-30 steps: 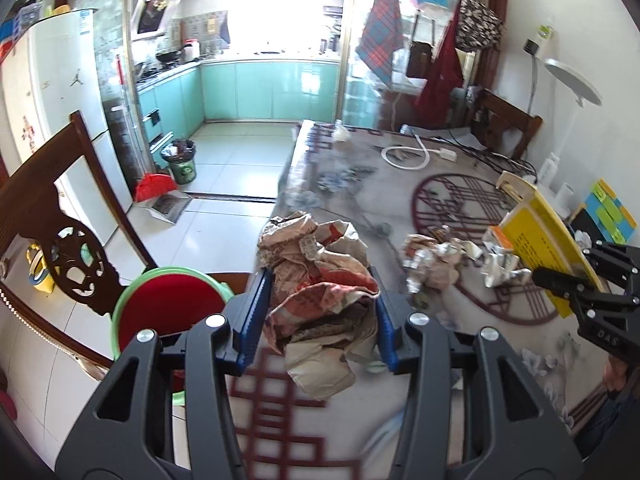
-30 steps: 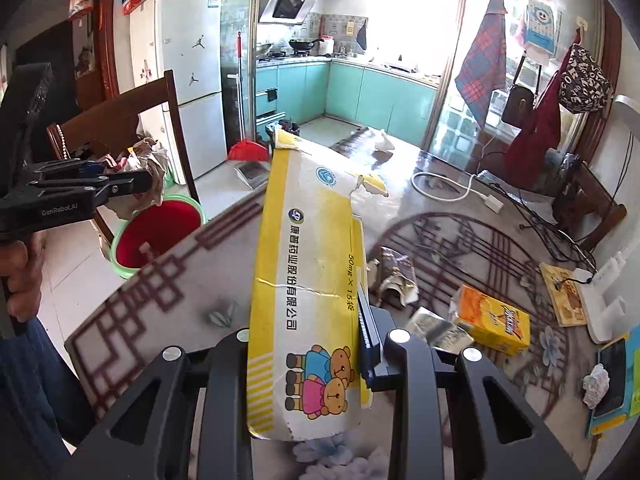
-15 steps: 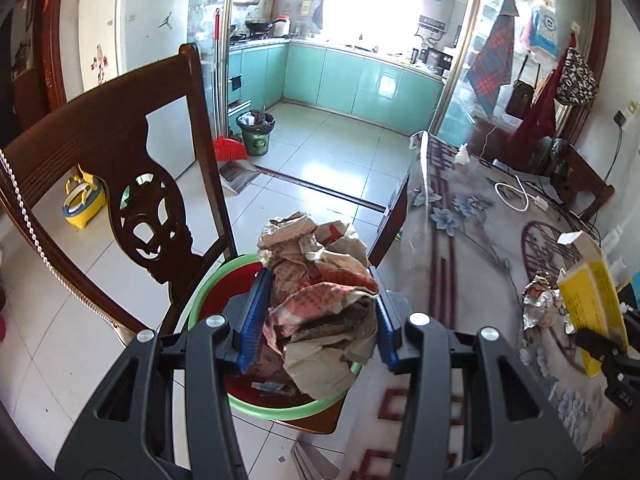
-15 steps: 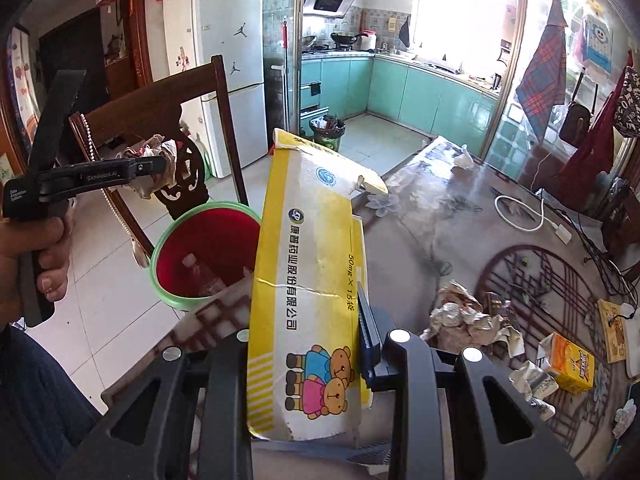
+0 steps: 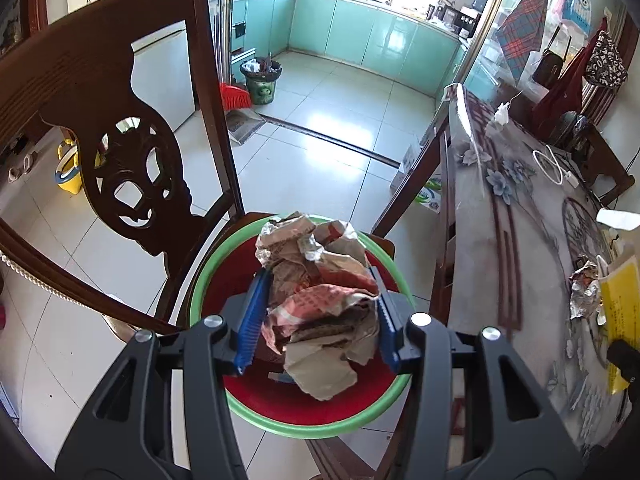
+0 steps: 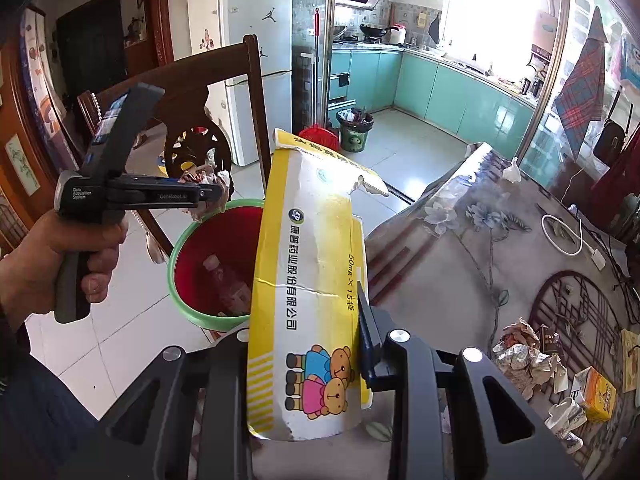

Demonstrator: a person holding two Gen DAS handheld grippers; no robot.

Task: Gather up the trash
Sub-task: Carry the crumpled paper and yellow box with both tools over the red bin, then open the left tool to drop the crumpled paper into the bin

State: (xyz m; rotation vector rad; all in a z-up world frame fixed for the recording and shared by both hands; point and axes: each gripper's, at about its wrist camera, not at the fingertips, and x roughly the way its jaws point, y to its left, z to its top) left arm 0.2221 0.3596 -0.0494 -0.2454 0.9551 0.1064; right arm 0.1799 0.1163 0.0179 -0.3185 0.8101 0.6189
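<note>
My left gripper (image 5: 318, 312) is shut on a crumpled wad of paper (image 5: 320, 300) and holds it right above the red basin with a green rim (image 5: 240, 396) that sits on a chair seat. In the right wrist view the left gripper (image 6: 216, 194) hangs over the basin's (image 6: 180, 240) far rim. My right gripper (image 6: 312, 340) is shut on a flattened yellow and white box with cartoon bears (image 6: 312, 280), held upright at the table's corner beside the basin. A plastic bottle (image 6: 226, 284) lies inside the basin.
A dark carved wooden chair back (image 5: 120, 128) stands left of the basin. The glass-topped table (image 6: 460, 260) holds crumpled foil and paper (image 6: 520, 352), a small yellow box (image 6: 596, 394) and a white cable (image 6: 560, 236). A green bin (image 5: 262, 80) stands on the kitchen floor.
My left gripper has carried the paper wad left off the table to above the basin. My right gripper has moved the yellow box toward the table corner, nearer the basin.
</note>
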